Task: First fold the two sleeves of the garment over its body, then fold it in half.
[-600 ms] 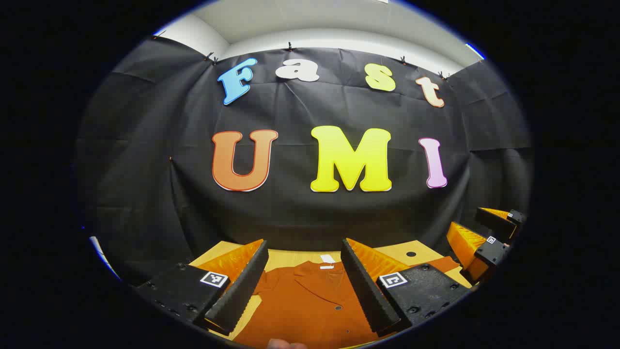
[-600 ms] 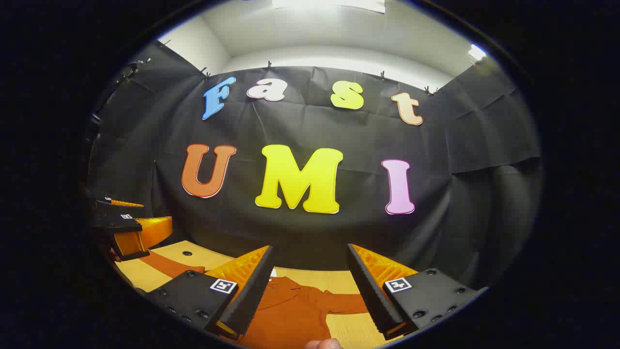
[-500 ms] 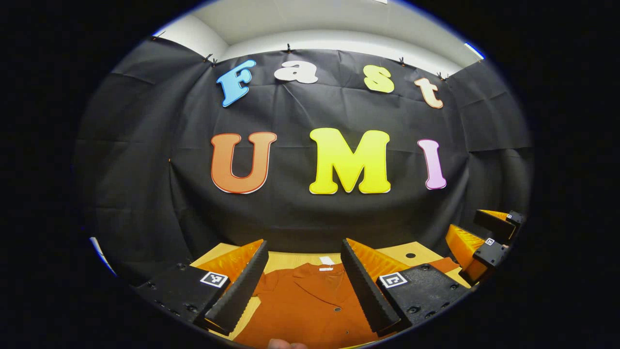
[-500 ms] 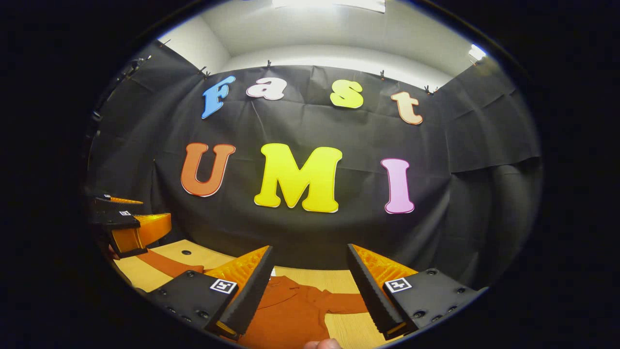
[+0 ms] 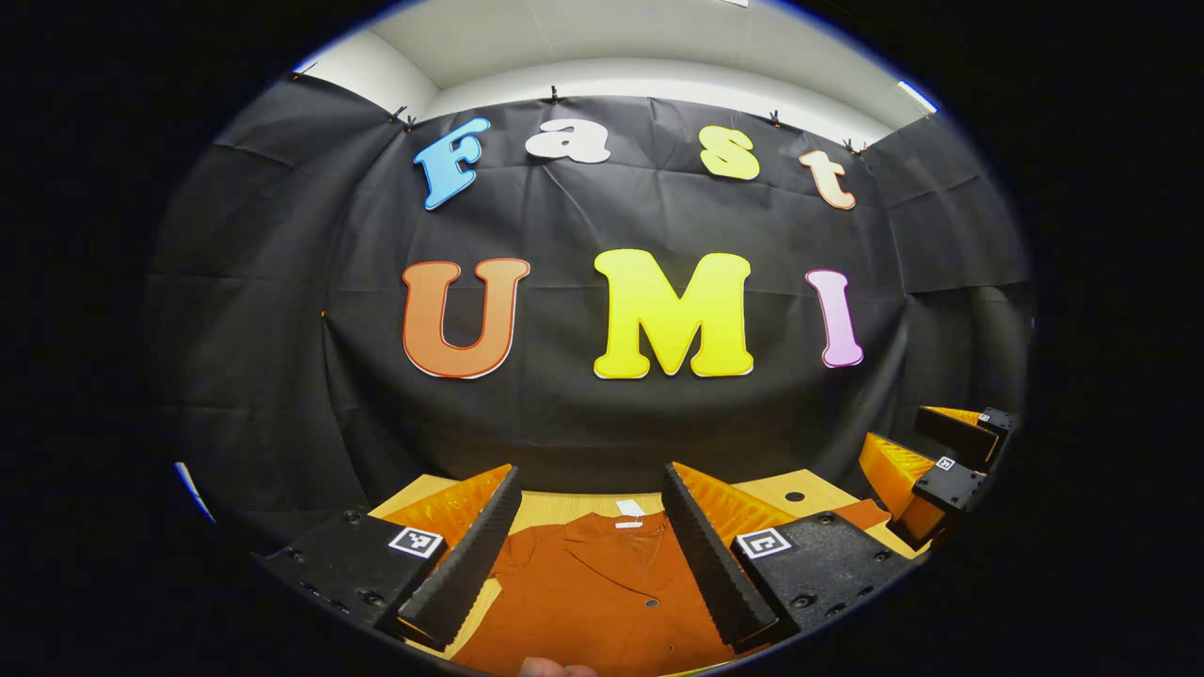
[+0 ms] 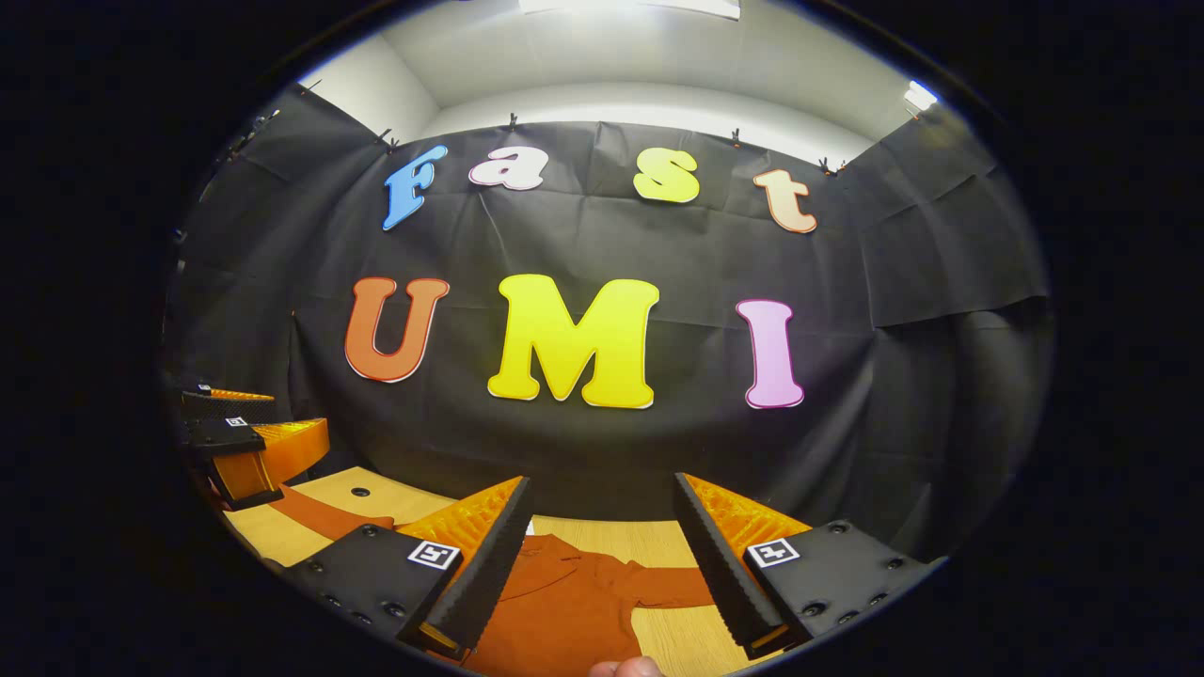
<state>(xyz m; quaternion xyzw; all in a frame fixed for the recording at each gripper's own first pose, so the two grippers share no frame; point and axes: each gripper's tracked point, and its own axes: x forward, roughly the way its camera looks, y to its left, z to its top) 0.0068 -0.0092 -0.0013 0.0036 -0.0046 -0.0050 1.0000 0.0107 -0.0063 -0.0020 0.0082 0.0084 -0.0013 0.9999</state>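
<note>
One pale wooden worktop (image 5: pixel 564 508) is carrying a rust-orange collared cloth garment (image 5: pixel 602 592), lying flat and buttoned, sleeves (image 6: pixel 673 588) stretching outward unfolded. Both ridged, wedge-shaped tongs are hovering above it, spread wide and gripping nothing: left tongs (image 5: pixel 591 545) over the collar, right tongs (image 6: pixel 602 564) nearer one sleeve. One white tag (image 5: pixel 628 510) is sitting at the neckline.
</note>
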